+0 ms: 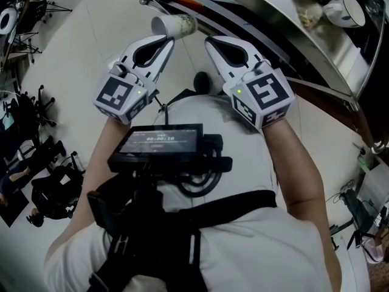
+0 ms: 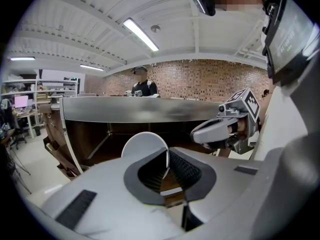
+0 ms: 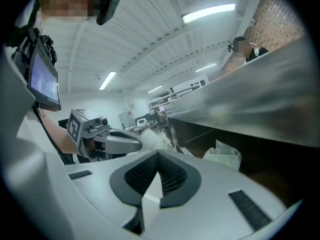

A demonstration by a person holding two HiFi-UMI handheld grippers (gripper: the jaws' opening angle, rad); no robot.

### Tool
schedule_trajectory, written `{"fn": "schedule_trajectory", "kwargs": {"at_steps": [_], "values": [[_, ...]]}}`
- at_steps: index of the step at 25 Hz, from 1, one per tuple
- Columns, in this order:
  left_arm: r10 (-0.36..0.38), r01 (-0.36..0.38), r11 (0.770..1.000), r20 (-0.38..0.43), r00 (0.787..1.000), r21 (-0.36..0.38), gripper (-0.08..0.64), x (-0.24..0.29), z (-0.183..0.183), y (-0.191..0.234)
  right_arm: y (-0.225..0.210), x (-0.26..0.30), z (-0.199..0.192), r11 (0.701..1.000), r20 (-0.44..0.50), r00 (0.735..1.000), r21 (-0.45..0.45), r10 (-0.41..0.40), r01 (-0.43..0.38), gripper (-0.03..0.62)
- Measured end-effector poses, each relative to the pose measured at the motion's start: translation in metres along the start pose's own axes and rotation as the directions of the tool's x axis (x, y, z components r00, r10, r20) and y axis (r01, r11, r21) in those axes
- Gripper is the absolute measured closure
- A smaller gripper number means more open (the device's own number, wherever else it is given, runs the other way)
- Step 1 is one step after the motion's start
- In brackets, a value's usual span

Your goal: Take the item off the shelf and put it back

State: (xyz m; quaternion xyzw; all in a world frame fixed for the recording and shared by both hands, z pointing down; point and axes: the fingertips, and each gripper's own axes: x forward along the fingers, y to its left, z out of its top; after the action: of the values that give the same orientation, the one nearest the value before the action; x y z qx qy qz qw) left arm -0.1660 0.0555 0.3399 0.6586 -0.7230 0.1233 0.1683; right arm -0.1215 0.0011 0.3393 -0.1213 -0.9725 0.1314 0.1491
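Observation:
A white paper cup (image 1: pixel 173 24) lies on its side at the tip of my left gripper (image 1: pixel 168 39), whose jaws are shut on the cup's wall. In the left gripper view the cup (image 2: pixel 145 145) shows as a pale disc just past the pads, its thin wall pinched in the left gripper (image 2: pixel 167 156). My right gripper (image 1: pixel 209 41) is held up beside it, shut with nothing between its pads. The right gripper view shows the right gripper (image 3: pixel 159 156) closed pad to pad, with the left gripper (image 3: pixel 115 143) and cup (image 3: pixel 152 140) to its left. A steel shelf (image 1: pixel 292 29) runs in front.
The shelf's steel edge (image 2: pixel 150 109) has a dark open bay under it. A crumpled white bag (image 3: pixel 222 156) lies inside the shelf. A white bowl (image 1: pixel 346 10) sits on top at the right. A person (image 2: pixel 142 86) stands behind the shelf. Chairs (image 1: pixel 24 111) stand at the left.

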Motion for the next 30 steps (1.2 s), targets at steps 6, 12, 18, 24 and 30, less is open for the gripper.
{"fn": "schedule_trajectory", "kwargs": {"at_steps": [6, 12, 18, 24, 30], "values": [[-0.027, 0.027, 0.999, 0.004, 1.000, 0.027, 0.537, 0.004, 0.006, -0.006, -0.001, -0.004, 0.001, 1.000, 0.009, 1.000, -0.003, -0.020, 0.020, 0.584], [-0.050, 0.050, 0.998, 0.004, 0.999, 0.038, 0.537, 0.006, 0.008, -0.008, -0.001, -0.009, -0.002, 0.999, 0.011, 0.999, 0.003, -0.047, 0.047, 0.584], [-0.091, 0.091, 0.994, -0.005, 0.996, 0.056, 0.537, 0.009, 0.005, -0.009, -0.002, -0.012, -0.003, 0.997, 0.014, 0.997, 0.016, -0.078, 0.077, 0.584], [-0.109, 0.111, 0.991, -0.031, 0.994, 0.072, 0.537, 0.016, 0.003, -0.012, -0.005, -0.019, -0.006, 0.993, 0.016, 0.993, 0.030, -0.118, 0.117, 0.584], [-0.144, 0.155, 0.977, -0.077, 0.987, 0.149, 0.537, 0.027, -0.006, -0.014, -0.009, -0.029, -0.009, 0.985, 0.022, 0.986, 0.054, -0.168, 0.166, 0.584]]}}
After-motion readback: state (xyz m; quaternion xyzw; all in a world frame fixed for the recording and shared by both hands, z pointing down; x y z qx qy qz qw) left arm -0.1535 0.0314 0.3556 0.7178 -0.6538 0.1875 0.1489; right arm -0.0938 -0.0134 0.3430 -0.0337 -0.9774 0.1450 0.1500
